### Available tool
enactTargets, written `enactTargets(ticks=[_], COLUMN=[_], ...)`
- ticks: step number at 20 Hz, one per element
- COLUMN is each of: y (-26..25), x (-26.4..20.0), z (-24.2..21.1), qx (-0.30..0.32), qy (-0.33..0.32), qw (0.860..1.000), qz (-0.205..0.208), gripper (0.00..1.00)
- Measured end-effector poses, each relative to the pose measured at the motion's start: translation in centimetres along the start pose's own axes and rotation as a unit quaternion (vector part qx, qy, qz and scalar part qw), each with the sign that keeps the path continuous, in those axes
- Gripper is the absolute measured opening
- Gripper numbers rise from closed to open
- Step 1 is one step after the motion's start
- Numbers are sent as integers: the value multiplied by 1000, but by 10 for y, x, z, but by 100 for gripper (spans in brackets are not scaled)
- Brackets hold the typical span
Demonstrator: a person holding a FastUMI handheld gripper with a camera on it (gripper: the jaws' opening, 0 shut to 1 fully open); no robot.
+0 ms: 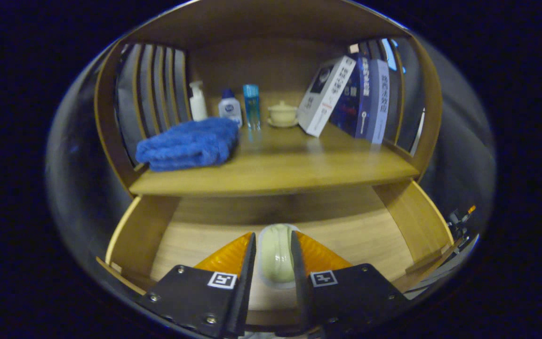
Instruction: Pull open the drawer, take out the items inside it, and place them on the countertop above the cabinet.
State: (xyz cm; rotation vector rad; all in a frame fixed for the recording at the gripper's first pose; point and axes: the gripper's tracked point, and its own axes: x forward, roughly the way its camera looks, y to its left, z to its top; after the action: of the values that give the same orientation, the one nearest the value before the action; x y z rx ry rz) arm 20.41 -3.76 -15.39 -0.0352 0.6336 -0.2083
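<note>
One pale green glossy ceramic piece (276,254) sits pinched between both fingers of the gripper (273,256), over the open wooden drawer (195,240); three bottles (230,107) line the countertop (275,165).

Blue towel (188,143), pale-green cup (276,254) btwn orange/black hand-held gripper (273,247) fingers, tan wood drawer (139,235).

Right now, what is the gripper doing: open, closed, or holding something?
Gripper: closed on the pale green dish, over the open drawer.
</note>
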Motion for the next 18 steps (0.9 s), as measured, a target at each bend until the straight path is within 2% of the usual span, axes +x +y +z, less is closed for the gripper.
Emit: enactTargets(ticks=[6,13,17,18], y=[-7,-7,-7,-7], x=[33,45,43,51], z=[-30,-37,-29,-35], qx=[-6,16,21,13], qy=[100,147,140,143], qw=[995,989,990,990], qz=[-14,-11,-12,-11], gripper=[43,42,43,30])
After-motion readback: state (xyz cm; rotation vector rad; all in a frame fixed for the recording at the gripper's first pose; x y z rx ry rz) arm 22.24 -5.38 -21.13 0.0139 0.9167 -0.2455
